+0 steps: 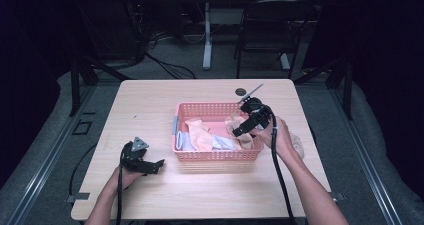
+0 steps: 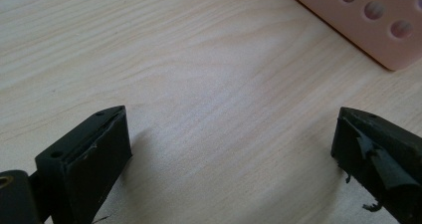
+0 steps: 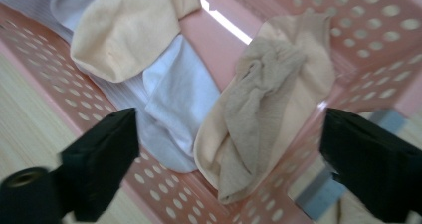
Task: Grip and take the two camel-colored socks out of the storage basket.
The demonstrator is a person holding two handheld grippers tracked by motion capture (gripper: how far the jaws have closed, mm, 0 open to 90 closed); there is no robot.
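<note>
A lab-like recording room: dark curtained walls, black metal tripod stands [image 1: 82,70], loose floor cables [image 1: 165,65], a black chair [image 1: 265,27].

Black chair [image 1: 272,27] behind wooden table [image 1: 150,105]

Pink basket [image 2: 378,20]: cut off by the top and right edges in the left gripper view, one corner showing. Beige sock [image 3: 268,109]: its lower end hangs over the basket rim. Small dark object [image 1: 241,91] on the counter [image 1: 150,105]: too small to identify.
</note>
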